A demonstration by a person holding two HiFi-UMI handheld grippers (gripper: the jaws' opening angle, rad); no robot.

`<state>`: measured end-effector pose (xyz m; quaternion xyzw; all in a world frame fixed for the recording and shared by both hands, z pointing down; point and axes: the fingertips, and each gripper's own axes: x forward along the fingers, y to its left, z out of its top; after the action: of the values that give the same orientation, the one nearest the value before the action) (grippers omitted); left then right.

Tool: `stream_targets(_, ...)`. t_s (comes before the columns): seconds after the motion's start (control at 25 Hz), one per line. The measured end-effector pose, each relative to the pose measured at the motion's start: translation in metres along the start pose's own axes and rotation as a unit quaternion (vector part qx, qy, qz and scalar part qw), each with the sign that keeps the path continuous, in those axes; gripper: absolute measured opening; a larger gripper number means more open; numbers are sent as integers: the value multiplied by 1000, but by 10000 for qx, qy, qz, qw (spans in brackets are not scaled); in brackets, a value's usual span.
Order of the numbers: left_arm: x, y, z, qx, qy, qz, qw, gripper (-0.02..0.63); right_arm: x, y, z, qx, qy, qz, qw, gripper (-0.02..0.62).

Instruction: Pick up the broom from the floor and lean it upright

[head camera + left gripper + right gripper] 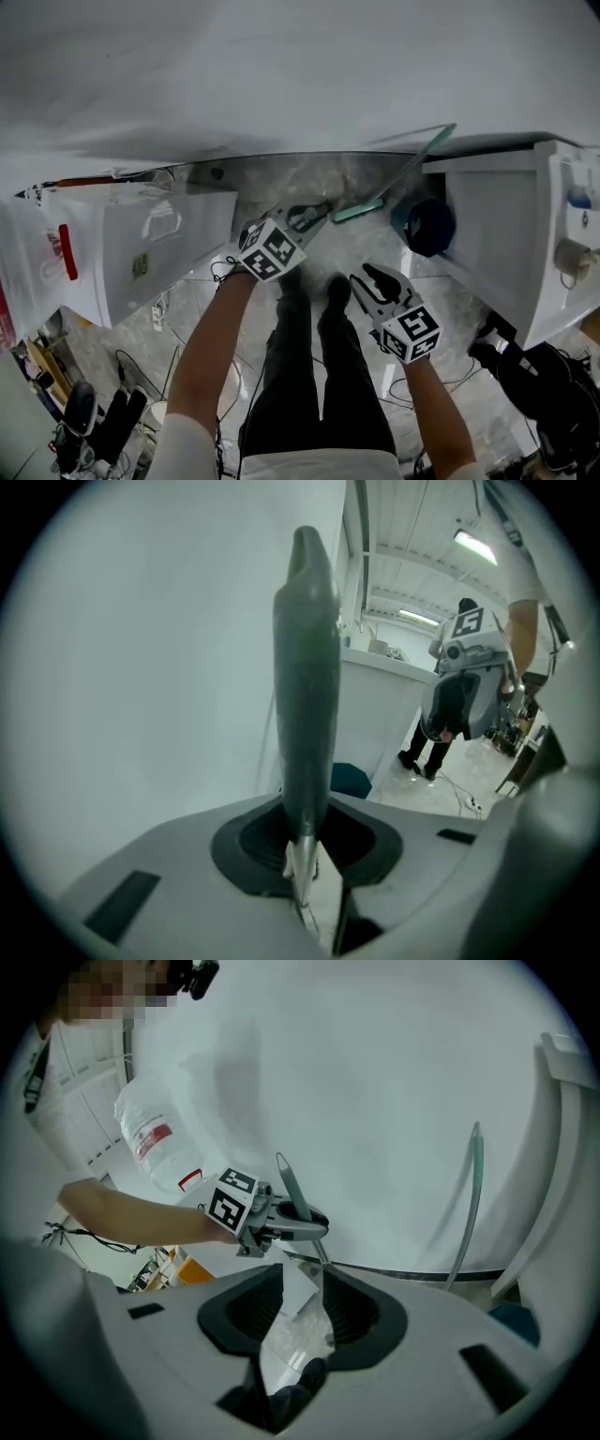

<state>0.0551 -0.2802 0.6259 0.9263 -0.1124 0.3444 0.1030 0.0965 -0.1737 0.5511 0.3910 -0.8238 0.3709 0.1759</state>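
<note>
The broom's grey-green handle [305,667] stands up out of my left gripper [305,841], which is shut on it where the grip meets the bare metal shaft. In the head view my left gripper [314,217] is held out towards the white wall, at about knee height. In the right gripper view the left gripper [300,1222] holds the handle [289,1185] tilted, and the shaft [317,1251] slants down towards my right gripper [300,1312]. The right gripper's jaws stand open and its pads touch nothing. The broom's head is hidden. My right gripper [370,277] hangs lower right of the left one.
A thin teal stick [408,169] leans against the wall, its flat end on the floor. A dark blue bin [427,225] sits beside a white cabinet [506,234] on the right. A white bag [141,244] stands left, and cables [141,375] and dark gear [553,394] lie on the floor.
</note>
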Motion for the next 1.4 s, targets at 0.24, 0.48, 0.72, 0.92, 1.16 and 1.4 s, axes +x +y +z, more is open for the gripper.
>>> stream_targets(0.24, 8, 47, 6, -210, -371, 346, 9985, 65, 20, -10, 23, 331, -343, -309, 9984, 132)
stream_targets(0.48, 14, 104, 4, -750, -695, 787, 9916, 66, 38, -9, 40, 611, -597, -538, 9949, 132)
stream_targets(0.72, 20, 139, -3, -953, -625, 887, 9895, 66, 50, -9, 46, 746, -637, -650, 9931, 132)
stream_targets(0.92, 16, 162, -11, -1079, -582, 1061, 9868, 143, 61, -12, 47, 788, -638, -713, 9923, 132)
stream_targets(1.16, 6, 169, -21, -1397, -545, 1127, 9823, 257, 72, -2, 50, 751, -584, -665, 9932, 130)
stream_targets(1.4, 0, 167, -36, -1573, -403, 1104, 9805, 292, 77, 6, 52, 662, -562, -620, 9943, 130)
